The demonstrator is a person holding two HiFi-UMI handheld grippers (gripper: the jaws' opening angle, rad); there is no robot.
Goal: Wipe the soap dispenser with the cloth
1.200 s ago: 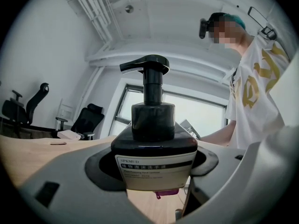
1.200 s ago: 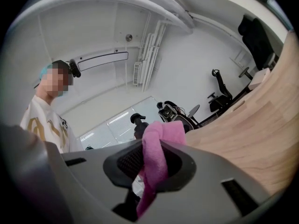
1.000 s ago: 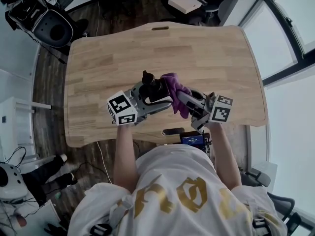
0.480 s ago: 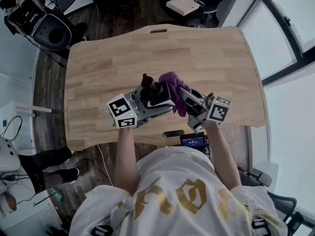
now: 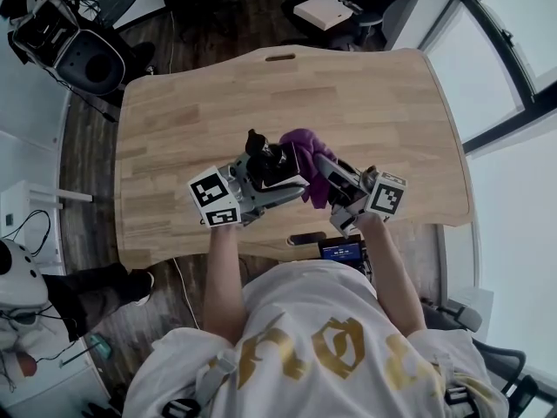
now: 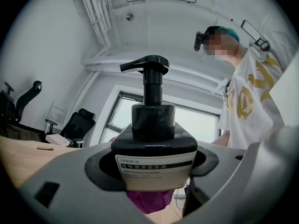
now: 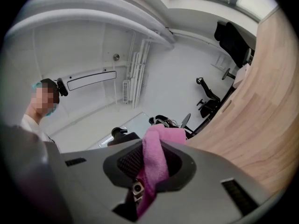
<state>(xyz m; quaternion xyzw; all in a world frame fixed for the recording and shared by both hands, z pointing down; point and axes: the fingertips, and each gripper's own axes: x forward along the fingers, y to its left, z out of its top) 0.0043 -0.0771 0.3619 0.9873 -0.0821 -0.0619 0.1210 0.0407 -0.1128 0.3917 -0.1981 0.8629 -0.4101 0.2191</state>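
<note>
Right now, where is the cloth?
In the head view, the cloth is clamped in the right gripper above the table, just right of the soap dispenser held by the left gripper.

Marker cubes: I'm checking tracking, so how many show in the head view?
2. One marker cube sits on the left gripper, which holds the soap dispenser; the other on the right gripper, holding the purple cloth. None seems hidden.
</note>
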